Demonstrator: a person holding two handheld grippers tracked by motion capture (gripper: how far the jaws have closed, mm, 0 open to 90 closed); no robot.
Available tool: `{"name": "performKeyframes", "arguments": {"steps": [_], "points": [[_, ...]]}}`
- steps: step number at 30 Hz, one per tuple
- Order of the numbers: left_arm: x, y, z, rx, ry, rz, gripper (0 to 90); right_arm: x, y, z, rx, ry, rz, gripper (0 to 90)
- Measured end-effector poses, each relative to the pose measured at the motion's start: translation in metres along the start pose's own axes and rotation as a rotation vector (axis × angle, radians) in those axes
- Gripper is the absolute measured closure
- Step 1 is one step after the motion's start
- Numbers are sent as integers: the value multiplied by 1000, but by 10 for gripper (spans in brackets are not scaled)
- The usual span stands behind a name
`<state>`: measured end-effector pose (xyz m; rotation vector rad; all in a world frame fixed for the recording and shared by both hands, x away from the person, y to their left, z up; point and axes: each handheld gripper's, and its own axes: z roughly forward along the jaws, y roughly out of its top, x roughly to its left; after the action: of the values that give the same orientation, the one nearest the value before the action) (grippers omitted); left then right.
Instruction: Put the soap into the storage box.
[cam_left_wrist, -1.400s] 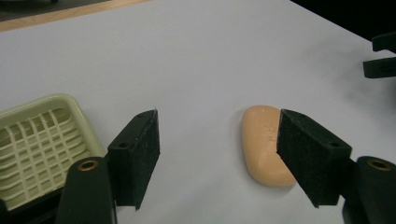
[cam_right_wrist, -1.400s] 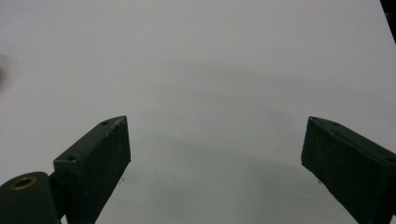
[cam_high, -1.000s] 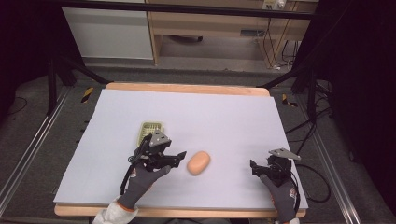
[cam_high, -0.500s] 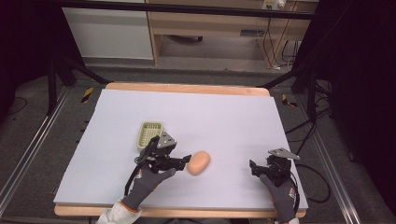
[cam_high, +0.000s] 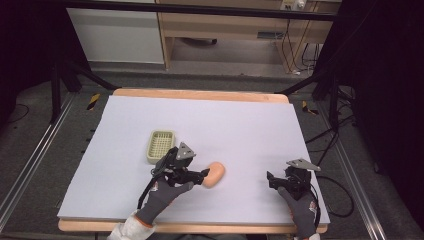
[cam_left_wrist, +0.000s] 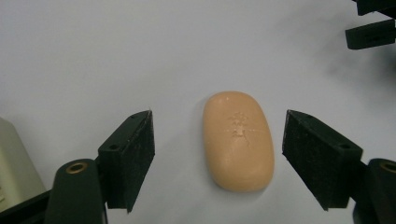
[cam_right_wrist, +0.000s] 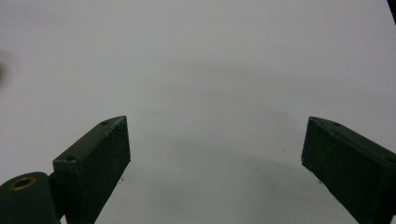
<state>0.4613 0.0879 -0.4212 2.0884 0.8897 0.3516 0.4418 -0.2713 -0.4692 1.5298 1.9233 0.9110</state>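
- The soap lies flat on the white worktop, in the near half, a little left of the middle.
- It is a peach-coloured oval bar; in the left gripper view the soap shows a faint stamped mark on its top face.
- The left gripper sits just left of the soap, held in a grey-gloved hand that comes in from the near edge.
- Its jaws stand wide apart, one on each side of the bar; in the left gripper view the left gripper straddles the soap with clear worktop showing between each pad and the bar, so neither touches it.
- A pale slatted soap dish stands just behind and to the left of the left gripper, apart from the soap; a corner of the dish shows at the left edge of the left gripper view.
- The right gripper rests near the right front corner of the worktop, well apart from the soap, held in the other gloved hand.
- In the right gripper view the right gripper has its jaws wide apart over bare worktop, with nothing between them.
- The tips of the right gripper's jaws show at the top right corner of the left gripper view.
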Motion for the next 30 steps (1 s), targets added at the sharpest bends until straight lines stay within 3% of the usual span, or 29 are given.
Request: {"name": "performKeyframes", "arguments": {"steps": [22, 30], "points": [[-13, 3, 30, 61, 15, 29, 239, 0, 0, 0, 0, 2, -2, 83], [-15, 5, 36, 63, 12, 24, 239, 1, 0, 0, 0, 5, -1, 83]]}}
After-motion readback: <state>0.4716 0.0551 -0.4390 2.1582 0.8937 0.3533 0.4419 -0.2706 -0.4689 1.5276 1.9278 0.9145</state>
